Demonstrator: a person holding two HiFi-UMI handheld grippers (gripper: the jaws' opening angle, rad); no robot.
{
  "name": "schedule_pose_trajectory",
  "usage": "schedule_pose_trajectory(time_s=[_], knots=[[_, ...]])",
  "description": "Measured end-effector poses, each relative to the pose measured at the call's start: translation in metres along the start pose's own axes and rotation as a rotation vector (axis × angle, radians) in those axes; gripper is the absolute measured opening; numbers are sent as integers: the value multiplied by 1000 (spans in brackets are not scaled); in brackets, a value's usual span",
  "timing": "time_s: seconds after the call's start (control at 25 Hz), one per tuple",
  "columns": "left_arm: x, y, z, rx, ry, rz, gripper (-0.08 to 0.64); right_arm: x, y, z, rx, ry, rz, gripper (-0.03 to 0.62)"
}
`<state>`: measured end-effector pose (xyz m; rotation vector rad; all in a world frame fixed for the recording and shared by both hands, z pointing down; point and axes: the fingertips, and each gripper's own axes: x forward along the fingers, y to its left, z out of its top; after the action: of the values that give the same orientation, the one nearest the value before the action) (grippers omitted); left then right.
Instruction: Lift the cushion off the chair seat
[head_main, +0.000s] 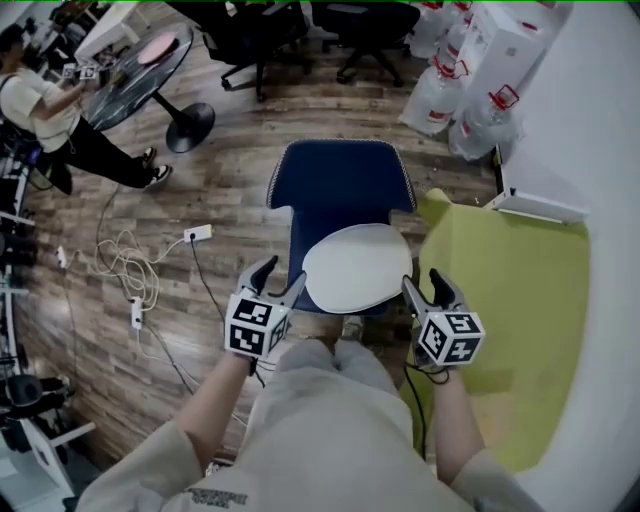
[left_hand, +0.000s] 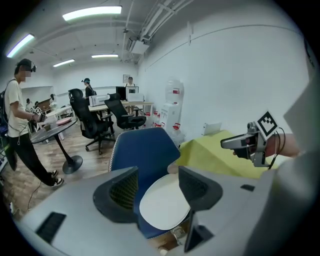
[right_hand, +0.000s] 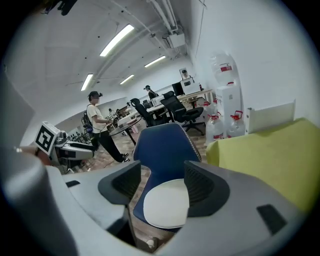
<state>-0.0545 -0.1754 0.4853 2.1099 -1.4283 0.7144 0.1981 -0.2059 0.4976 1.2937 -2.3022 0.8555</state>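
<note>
A round white cushion lies on the seat of a blue chair just in front of my knees. My left gripper hovers at the cushion's left edge, jaws open and empty. At the cushion's right edge my right gripper is likewise open and empty. In the left gripper view the cushion shows beyond the spread jaws of the left gripper, apart from them, and the right gripper appears at right. The right gripper view shows the cushion past the open right gripper.
A yellow-green covered surface stands close to the chair's right side, with a white wall beyond. Water bottles stand at the back right. Cables and a power strip lie on the wooden floor at left. A person stands by a round table.
</note>
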Motion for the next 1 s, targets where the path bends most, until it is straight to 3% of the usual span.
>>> schedule_pose_trajectory(time_s=[0.36, 0.84, 1.0], knots=[[54, 16, -28, -31, 81, -20, 250, 71, -32, -34, 69, 114, -3, 279], [151, 74, -107, -164, 225, -15, 259, 167, -87, -103, 115, 279, -83, 288], [188, 91, -140, -170, 296, -35, 264, 201, -105, -132, 130, 310, -111, 288]])
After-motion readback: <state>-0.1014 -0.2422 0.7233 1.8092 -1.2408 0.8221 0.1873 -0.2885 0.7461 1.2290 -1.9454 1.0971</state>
